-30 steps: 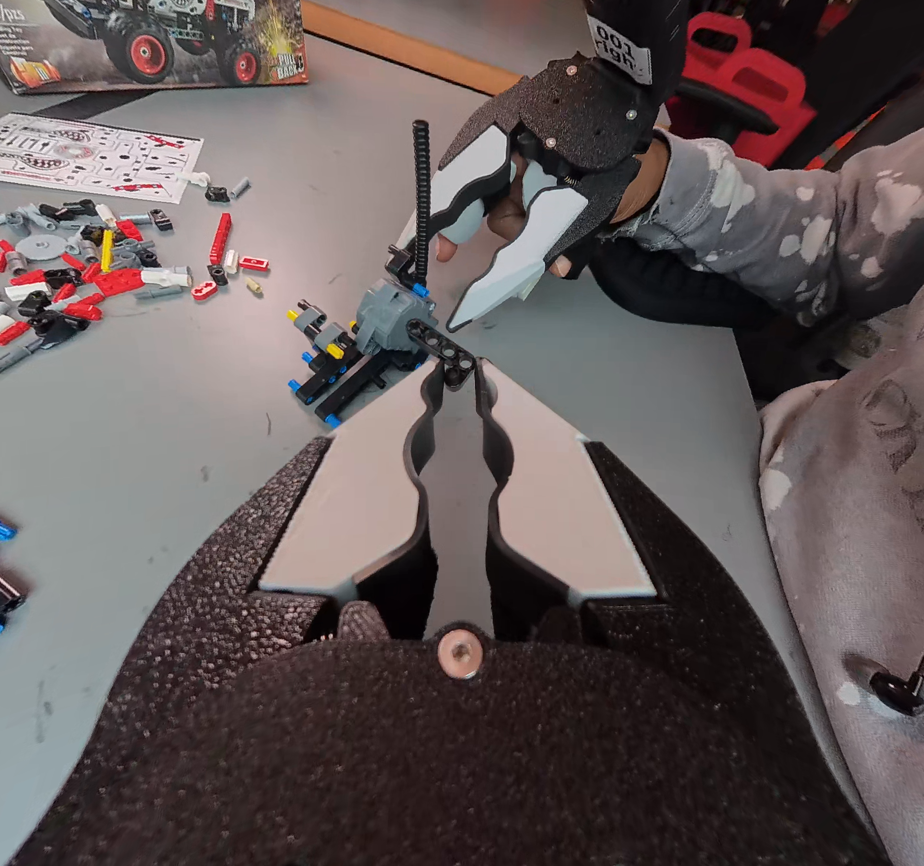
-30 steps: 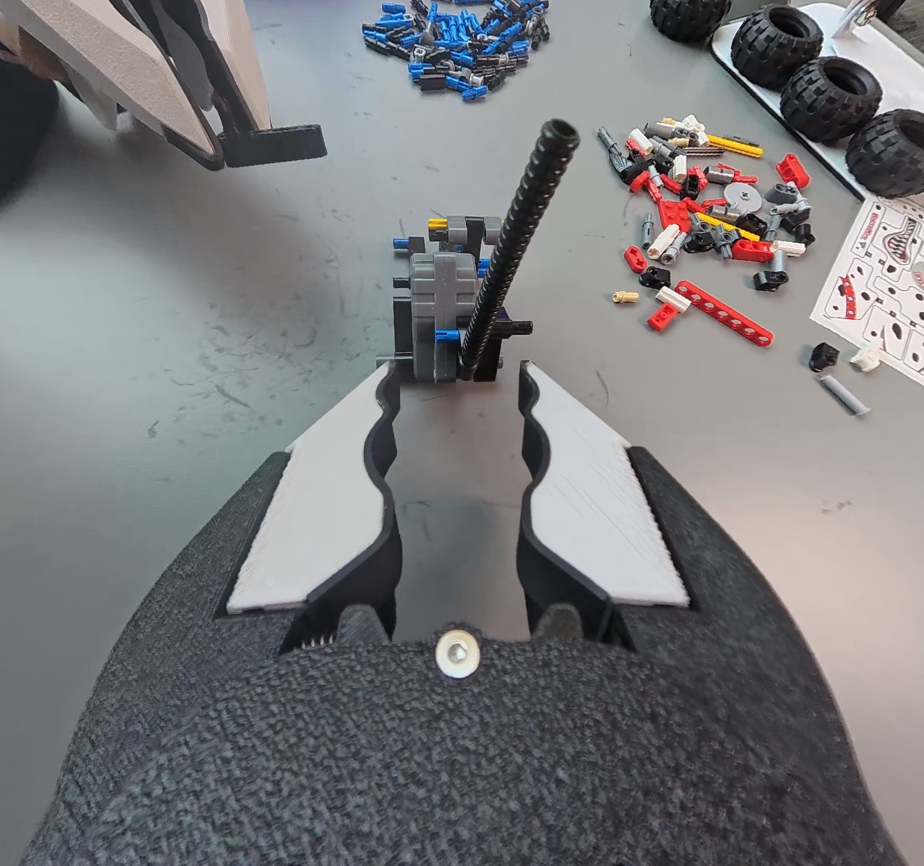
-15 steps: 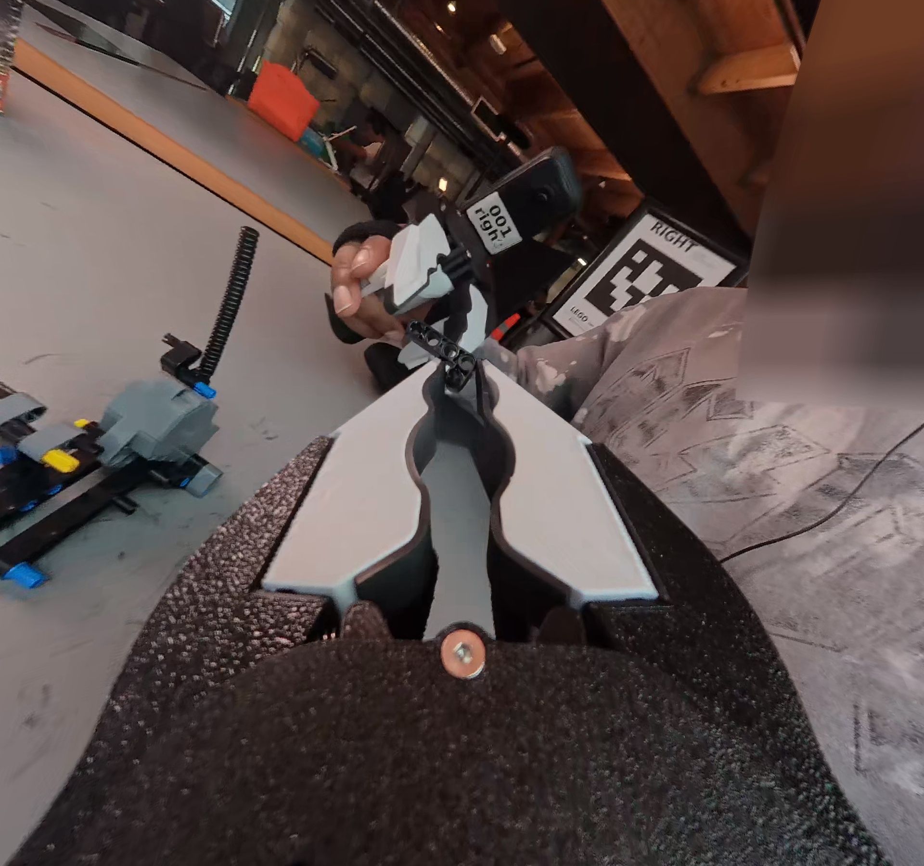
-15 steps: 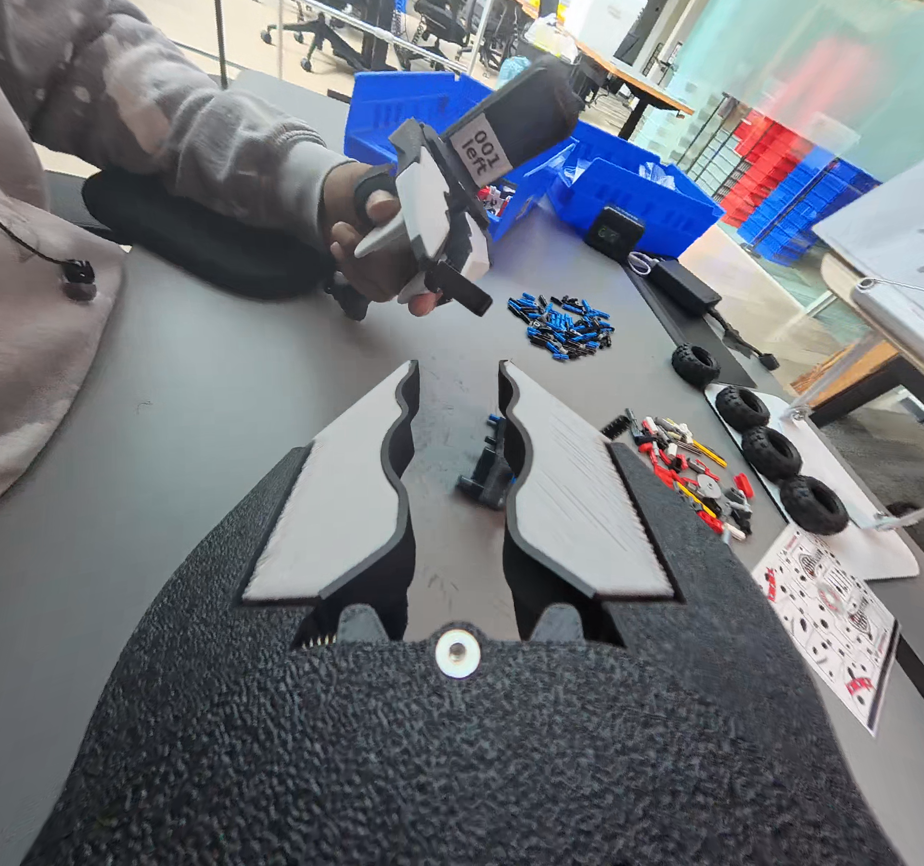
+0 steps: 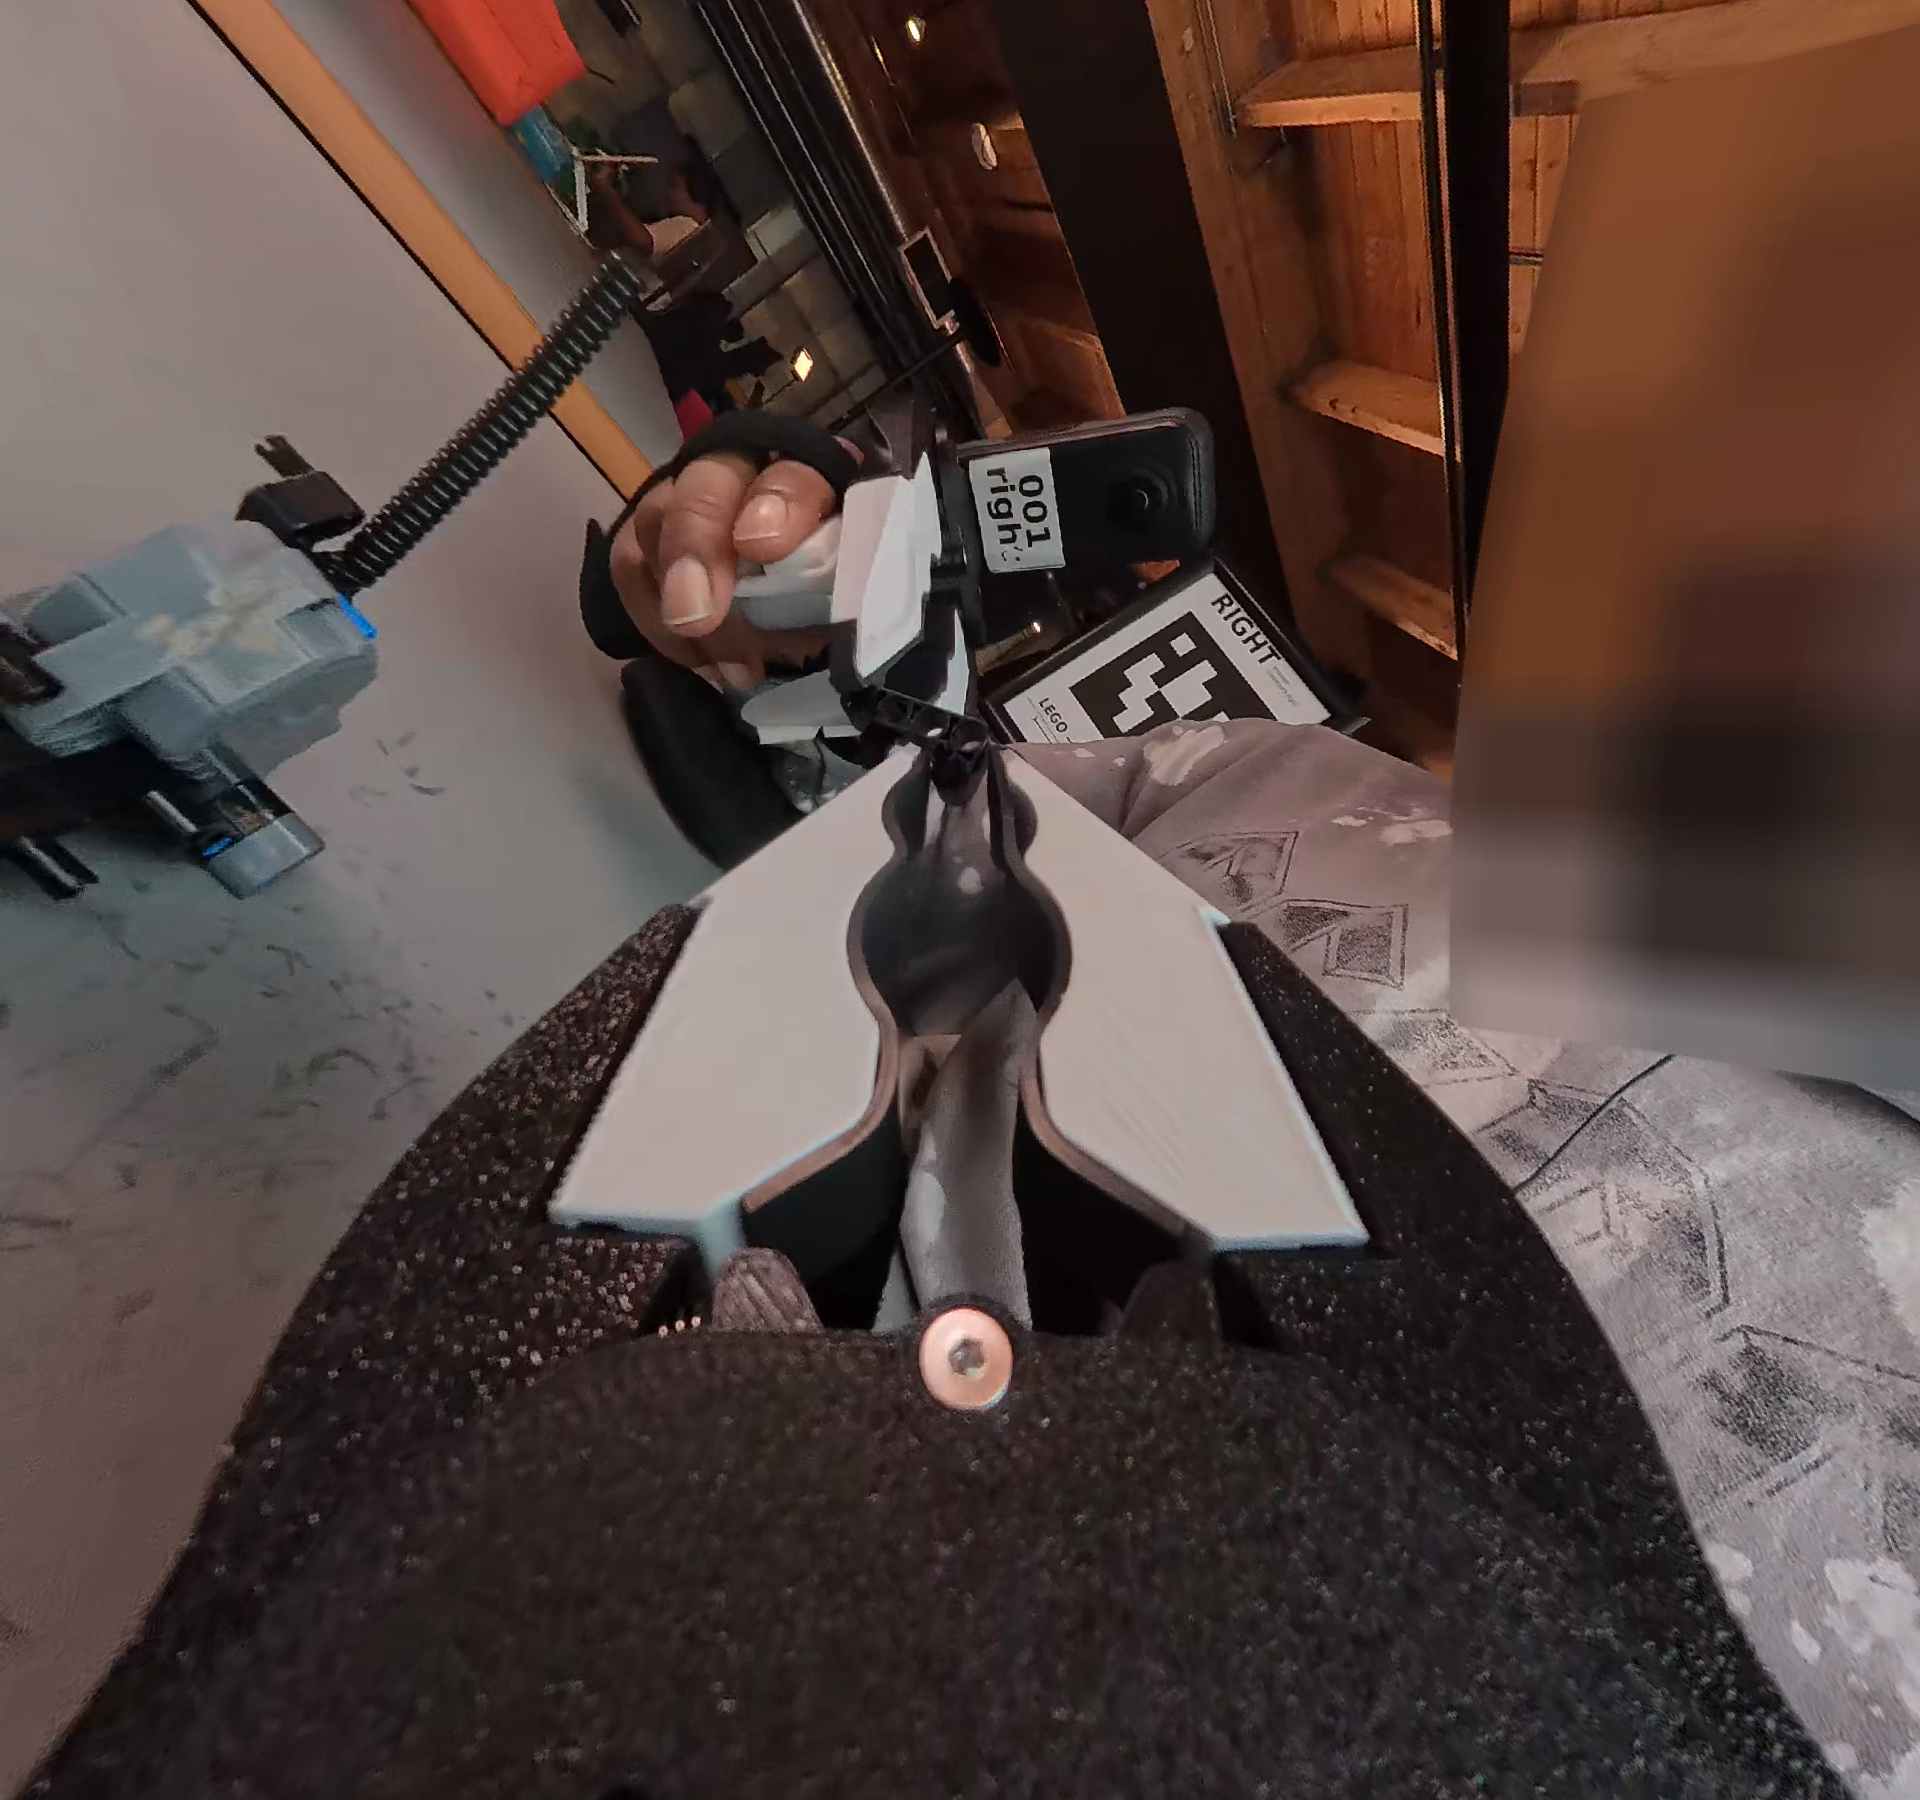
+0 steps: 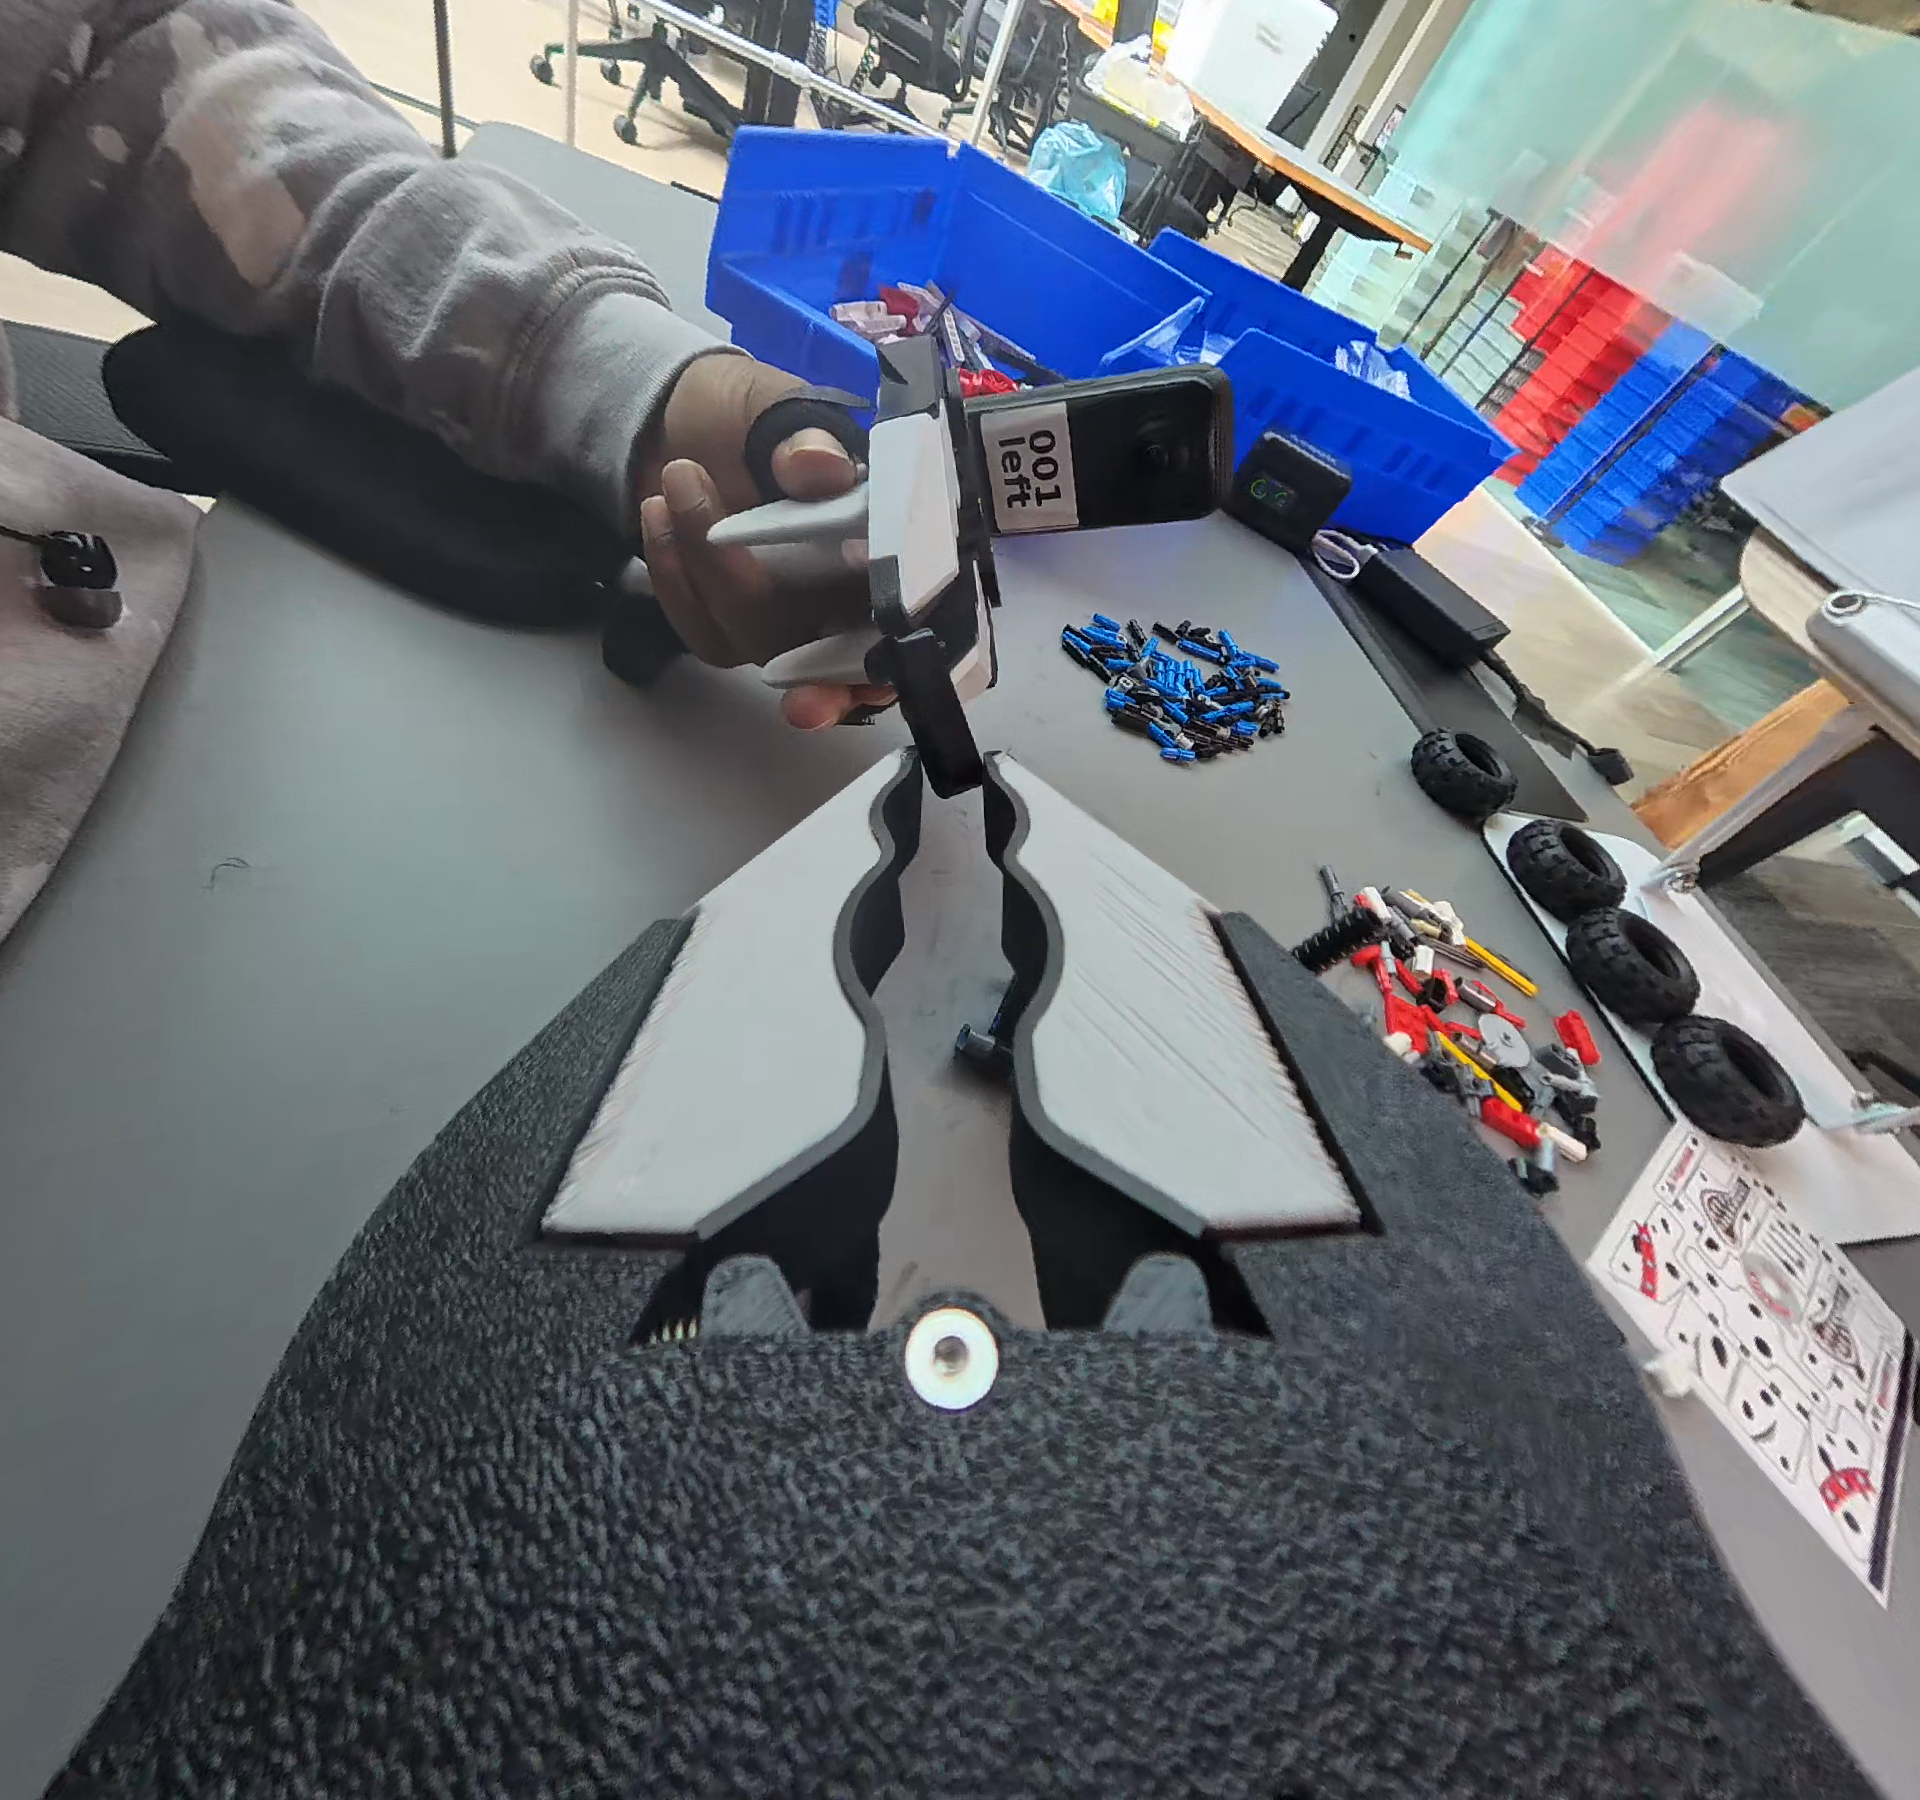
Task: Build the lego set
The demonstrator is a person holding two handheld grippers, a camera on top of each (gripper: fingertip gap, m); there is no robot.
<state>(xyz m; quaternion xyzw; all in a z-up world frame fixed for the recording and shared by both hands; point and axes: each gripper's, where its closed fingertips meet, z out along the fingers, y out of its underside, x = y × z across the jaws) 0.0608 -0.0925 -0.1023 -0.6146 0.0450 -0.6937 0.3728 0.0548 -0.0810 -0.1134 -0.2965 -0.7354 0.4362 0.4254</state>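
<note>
My left gripper (image 5: 961, 763) is shut on a short black beam with holes (image 5: 914, 711) and holds it up above the table. In the right wrist view the left gripper (image 6: 925, 524) points the beam (image 6: 935, 711) down at me. My right gripper (image 6: 948, 774) has its jaws narrowed onto the beam's free end, which sits between the tips and touches both. The right gripper also shows in the left wrist view (image 5: 883, 628). The grey and black partial build (image 5: 187, 628) with its black ribbed hose (image 5: 499, 420) stands on the table at the left. A small part of it (image 6: 987, 1033) shows under my right fingers.
A pile of blue and black pins (image 6: 1174, 680), a pile of mixed red, grey and yellow parts (image 6: 1455, 1012), several black tyres (image 6: 1621, 950) and a sticker sheet (image 6: 1766, 1335) lie to the right. Blue bins (image 6: 935, 264) stand at the back. A person's sleeve (image 6: 364, 223) crosses the left side.
Both grippers rose from the build and turned to face each other. The left kept the black beam. The right jaws narrowed and came onto the beam's free end.
</note>
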